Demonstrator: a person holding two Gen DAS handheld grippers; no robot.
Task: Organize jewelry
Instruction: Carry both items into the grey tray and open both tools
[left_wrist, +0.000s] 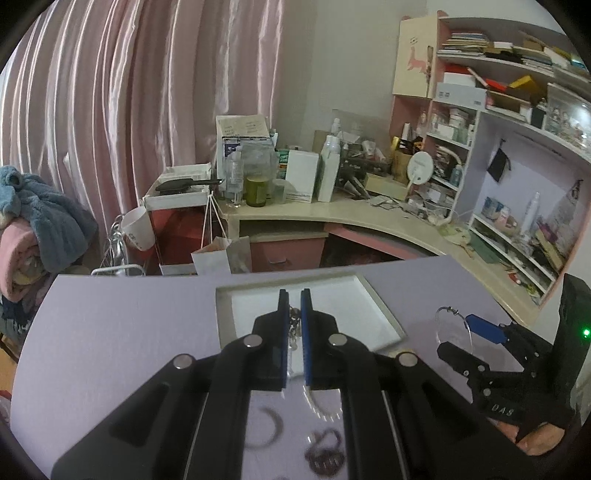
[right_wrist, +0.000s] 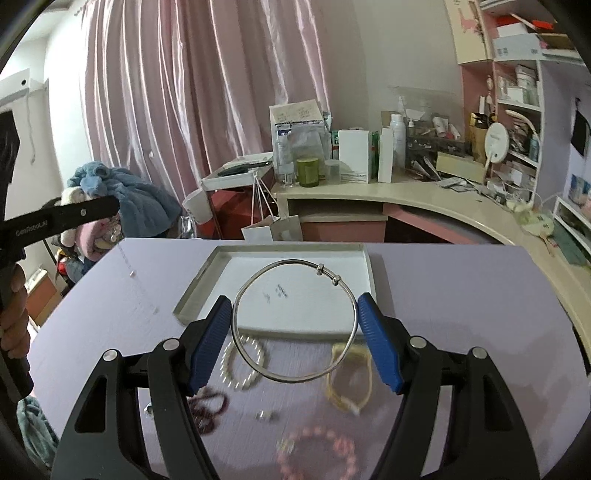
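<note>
The right claw (right_wrist: 295, 332) gripped a silver bangle (right_wrist: 295, 321) across its width, both blue pads (right_wrist: 380, 343) pressed against the ring's outer sides, the ring held clear above the lavender bench (right_wrist: 461, 295). Two small beads sat on the bangle's upper right arc. Behind it, a shallow white tray (right_wrist: 207, 273) lay near the far edge of the bench, square to that edge, with only faint print on its floor.

The left claw (left_wrist: 294, 317) was pressed together on a thin silvery chain piece (left_wrist: 293, 332) that dangled between its blue pads (left_wrist: 306, 332) — what kind of piece it was could not be told. In the left wrist view this claw hung over the tray's near rim, and the right claw showed off to the right with the bangle in its grip.

On the bench toward the near edge lay the rest of the jewelry, blurred: a white pearl bracelet (right_wrist: 243, 363) just below the tray's near rim, a yellow bracelet (right_wrist: 351, 380) to its right, a dark red beaded string (right_wrist: 207, 406) to the left, a pink beaded bracelet (right_wrist: 317, 454) nearest the edge, and a small silver item (right_wrist: 266, 416) between them.
</note>
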